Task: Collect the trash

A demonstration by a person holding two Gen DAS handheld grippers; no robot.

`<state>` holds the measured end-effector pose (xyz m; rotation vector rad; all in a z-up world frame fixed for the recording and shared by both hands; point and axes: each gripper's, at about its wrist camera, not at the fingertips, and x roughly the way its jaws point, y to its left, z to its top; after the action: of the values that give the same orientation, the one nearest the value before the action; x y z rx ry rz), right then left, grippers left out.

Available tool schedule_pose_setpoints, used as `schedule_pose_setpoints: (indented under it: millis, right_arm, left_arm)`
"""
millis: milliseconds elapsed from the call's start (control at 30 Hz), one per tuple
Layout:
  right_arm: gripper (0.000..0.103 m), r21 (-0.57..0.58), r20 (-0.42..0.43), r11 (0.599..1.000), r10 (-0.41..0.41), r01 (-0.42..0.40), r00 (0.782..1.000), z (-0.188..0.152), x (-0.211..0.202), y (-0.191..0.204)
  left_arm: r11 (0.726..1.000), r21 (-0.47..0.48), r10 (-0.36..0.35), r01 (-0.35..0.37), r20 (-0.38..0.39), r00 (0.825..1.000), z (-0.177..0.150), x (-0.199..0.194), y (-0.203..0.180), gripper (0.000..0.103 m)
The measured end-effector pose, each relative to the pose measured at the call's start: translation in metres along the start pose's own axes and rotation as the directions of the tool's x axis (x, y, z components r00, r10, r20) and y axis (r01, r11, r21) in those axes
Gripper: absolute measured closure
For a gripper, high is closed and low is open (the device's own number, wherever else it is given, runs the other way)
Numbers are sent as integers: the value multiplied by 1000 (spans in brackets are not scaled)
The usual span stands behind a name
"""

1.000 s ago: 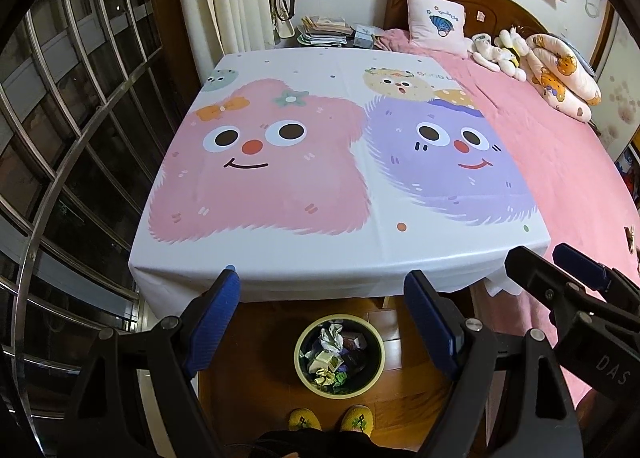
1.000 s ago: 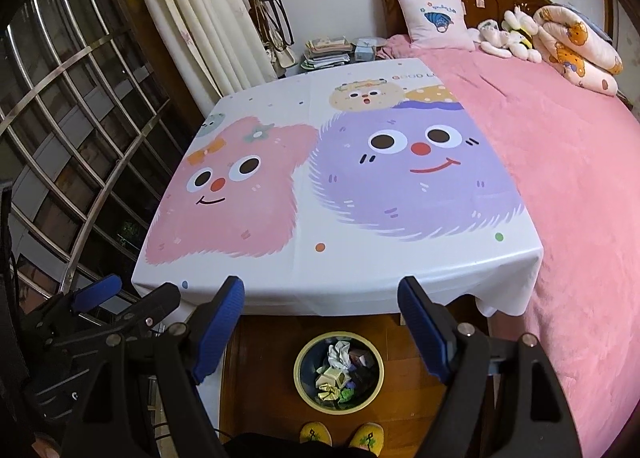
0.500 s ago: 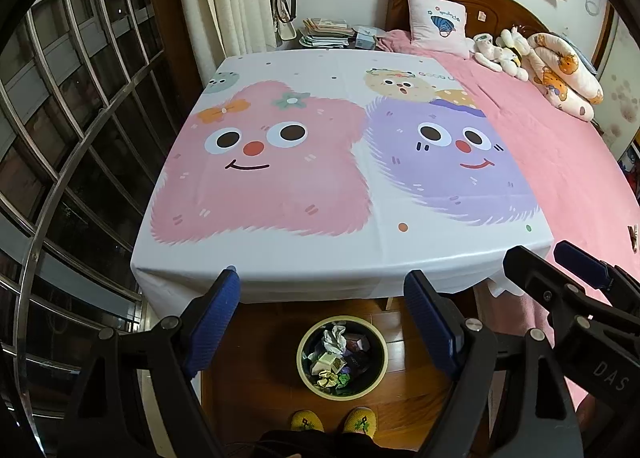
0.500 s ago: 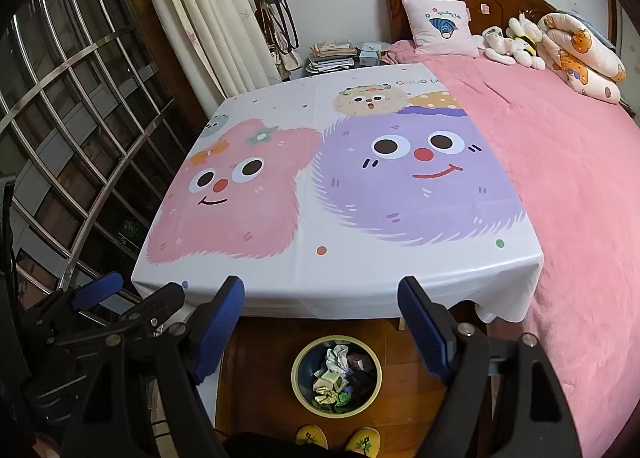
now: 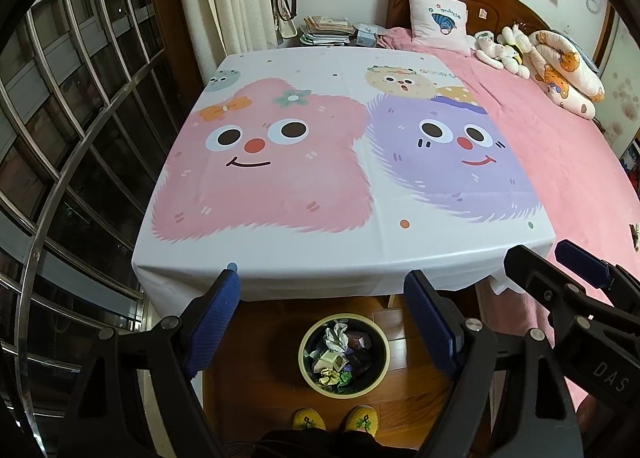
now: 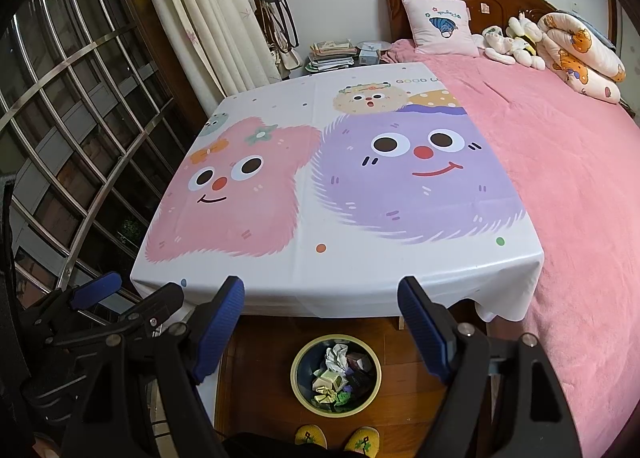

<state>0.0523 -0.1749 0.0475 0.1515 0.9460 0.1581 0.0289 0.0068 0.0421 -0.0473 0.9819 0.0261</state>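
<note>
Both the left gripper [image 5: 322, 322] and the right gripper [image 6: 320, 328] hang with fingers wide apart and nothing between them, above the round wastebasket [image 5: 383, 372] on the wooden floor [image 6: 416, 410], which already holds the crumpled trash [image 5: 338, 358]. The cartoon-printed worktop [image 5: 320, 242] looks bare, so collecting seems finished or nearly so; the next move is likely a check for stray pieces. The worktop's near edge overhangs just beyond the basket, and the pink bed [image 6: 560, 186] crowds the right, leaving little floor room.
</note>
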Motion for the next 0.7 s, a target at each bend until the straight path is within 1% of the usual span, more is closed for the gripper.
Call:
schedule_pose_setpoints:
  millis: [233, 700]
  right_arm:
    - [23, 2, -3, 1000, 2, -2, 1000, -1, 0, 0]
    - [23, -5, -20, 1000, 18, -18, 1000, 0, 9, -13]
  left_arm:
    - [1000, -1, -4, 4, -10, 1000, -3, 0, 5, 20]
    - [1000, 1, -1, 1, -27, 1000, -4, 7, 2, 20]
